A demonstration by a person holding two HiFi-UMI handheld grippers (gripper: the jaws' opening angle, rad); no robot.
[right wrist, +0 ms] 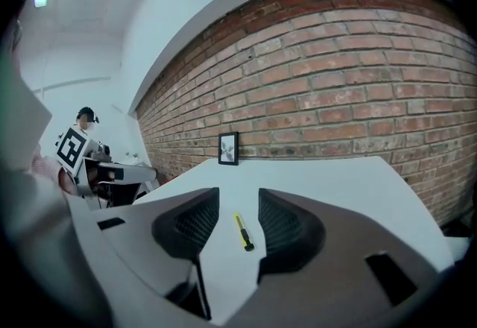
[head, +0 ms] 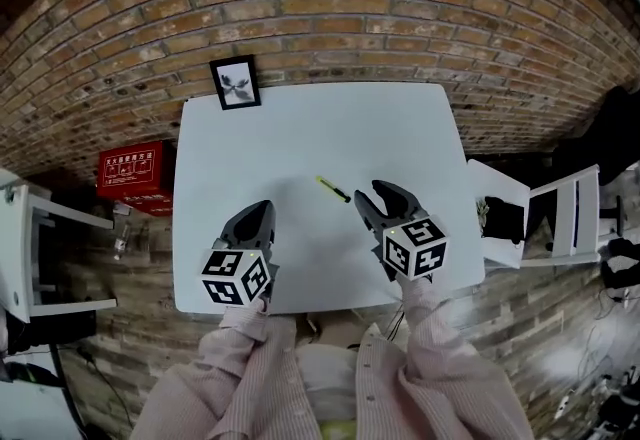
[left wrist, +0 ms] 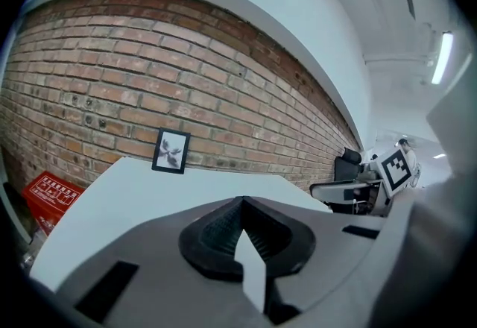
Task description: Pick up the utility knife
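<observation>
**A:** Where is the utility knife?

**B:** The utility knife (head: 333, 189) is a slim yellow and black bar lying flat near the middle of a white table (head: 300, 128). It is just ahead of the right gripper (head: 372, 192), and nothing touches it. In the right gripper view, it lies in line with the gap between the jaws.

**A:** And the two grippers?

**B:** The right gripper's jaws stand wide apart and hold nothing. The left gripper (head: 262, 208) hangs over the near part of the table, well apart from the knife. Its jaws are pressed together with nothing between them.

**A:** How would the knife handle?

**B:** It is probably light and stiff, with a smooth casing that could slip or spin under a loose pinch. It lies flat, so the jaws would need to come right down to the tabletop. The safest hold looks like the middle of the yellow body, squeezed across its narrow width. I cannot tell whether the blade is out at the dark end, so I would keep clear of it.
</observation>
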